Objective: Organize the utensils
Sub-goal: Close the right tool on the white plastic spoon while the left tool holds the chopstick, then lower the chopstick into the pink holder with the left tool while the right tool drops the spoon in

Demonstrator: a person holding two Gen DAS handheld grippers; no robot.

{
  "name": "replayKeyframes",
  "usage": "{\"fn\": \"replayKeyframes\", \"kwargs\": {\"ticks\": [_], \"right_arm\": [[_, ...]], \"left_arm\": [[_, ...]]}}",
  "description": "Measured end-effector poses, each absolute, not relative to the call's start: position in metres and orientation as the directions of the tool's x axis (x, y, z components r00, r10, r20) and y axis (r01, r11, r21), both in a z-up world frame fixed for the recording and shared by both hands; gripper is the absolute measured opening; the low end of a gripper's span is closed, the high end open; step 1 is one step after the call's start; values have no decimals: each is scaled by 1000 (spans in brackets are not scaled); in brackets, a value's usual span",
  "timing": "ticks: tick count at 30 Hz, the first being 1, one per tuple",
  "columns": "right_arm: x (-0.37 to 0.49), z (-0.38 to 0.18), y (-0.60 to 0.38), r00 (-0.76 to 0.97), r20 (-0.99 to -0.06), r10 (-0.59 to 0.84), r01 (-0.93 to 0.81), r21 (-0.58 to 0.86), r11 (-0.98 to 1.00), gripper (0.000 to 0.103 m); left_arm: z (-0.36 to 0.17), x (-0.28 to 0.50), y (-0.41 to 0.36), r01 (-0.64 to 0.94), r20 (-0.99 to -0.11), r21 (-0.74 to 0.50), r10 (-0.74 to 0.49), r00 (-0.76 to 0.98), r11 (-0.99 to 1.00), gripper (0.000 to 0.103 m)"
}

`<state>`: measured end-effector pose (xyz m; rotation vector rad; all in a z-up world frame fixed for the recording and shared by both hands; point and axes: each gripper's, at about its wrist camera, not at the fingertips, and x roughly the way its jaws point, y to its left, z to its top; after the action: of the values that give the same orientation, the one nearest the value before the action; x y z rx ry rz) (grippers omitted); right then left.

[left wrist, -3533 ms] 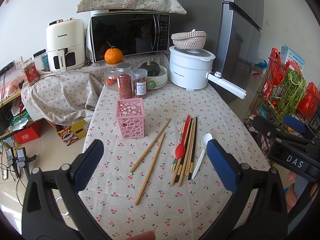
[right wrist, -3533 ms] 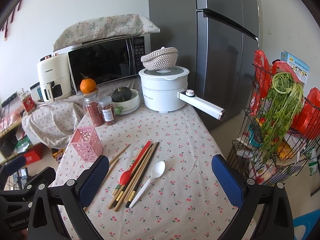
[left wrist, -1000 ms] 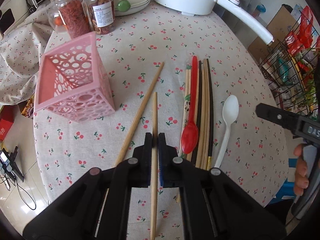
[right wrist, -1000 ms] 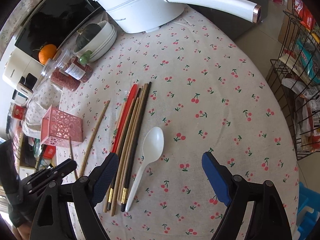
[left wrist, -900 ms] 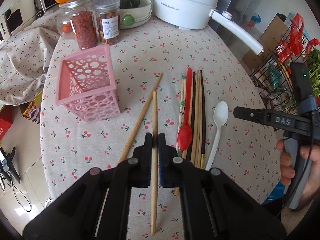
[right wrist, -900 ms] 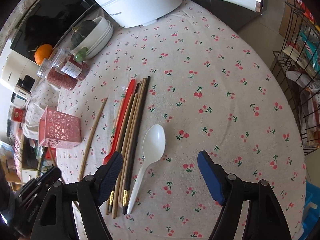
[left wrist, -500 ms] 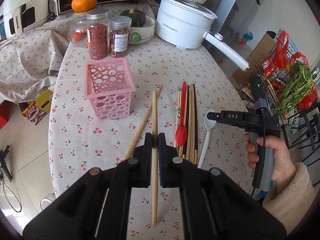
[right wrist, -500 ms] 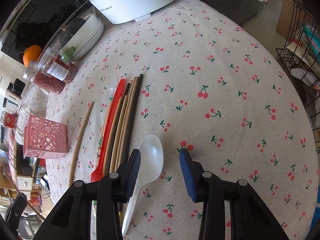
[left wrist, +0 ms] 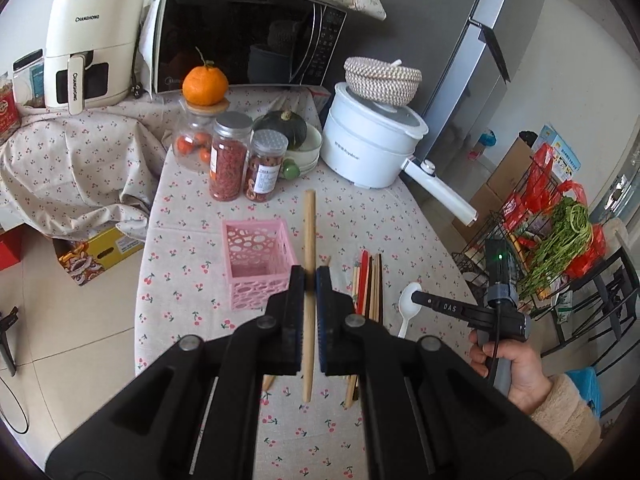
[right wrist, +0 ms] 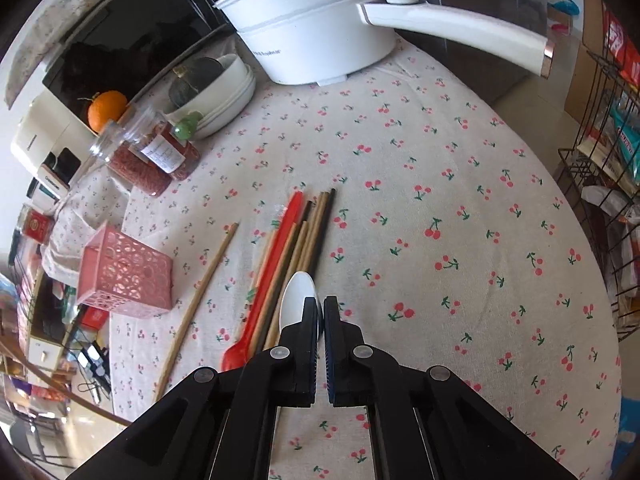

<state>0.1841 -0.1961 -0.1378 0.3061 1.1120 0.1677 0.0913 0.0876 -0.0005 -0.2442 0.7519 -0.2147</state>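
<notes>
My left gripper [left wrist: 309, 276] is shut on a wooden chopstick [left wrist: 309, 240] and holds it lifted above the table, just right of the pink perforated basket [left wrist: 256, 260]. My right gripper [right wrist: 320, 307] is shut on the white plastic spoon [right wrist: 296, 296], whose bowl pokes out ahead of the fingers. It also shows in the left wrist view [left wrist: 416, 298]. A red spoon [right wrist: 276, 264] and a bundle of chopsticks [right wrist: 308, 236] lie beside it. One loose chopstick [right wrist: 196, 304] lies near the pink basket [right wrist: 124, 276].
Two spice jars [left wrist: 244, 164], a jar topped with an orange [left wrist: 205, 88], a bowl with a squash [left wrist: 288, 132] and a white electric pot [left wrist: 368, 144] with a long handle [right wrist: 460, 36] stand at the table's back. A wire rack of groceries [left wrist: 552, 240] stands right of the table.
My left gripper has raised the chopstick off the table and tipped the view up. My right gripper has come down and closed on the white spoon.
</notes>
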Motion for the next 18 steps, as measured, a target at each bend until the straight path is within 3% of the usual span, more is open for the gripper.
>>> {"fn": "replayKeyframes", "kwargs": {"ticks": [11,15,18], "right_arm": [[154,-78,-162,586,-742,326,-101,332,938,3],[149,-73,-158,614,-724,314,-103,321,942,3],[144,-68,-158,650,-705,284,-95,295,951,3]], "left_arm": [[36,92,125,-9,-328,-336,-108,938,942,6],[24,108,128,-39,-285,-333,-62,956,942,6],[7,127,128,-63,-322,-322,-46,945,945,6]]}}
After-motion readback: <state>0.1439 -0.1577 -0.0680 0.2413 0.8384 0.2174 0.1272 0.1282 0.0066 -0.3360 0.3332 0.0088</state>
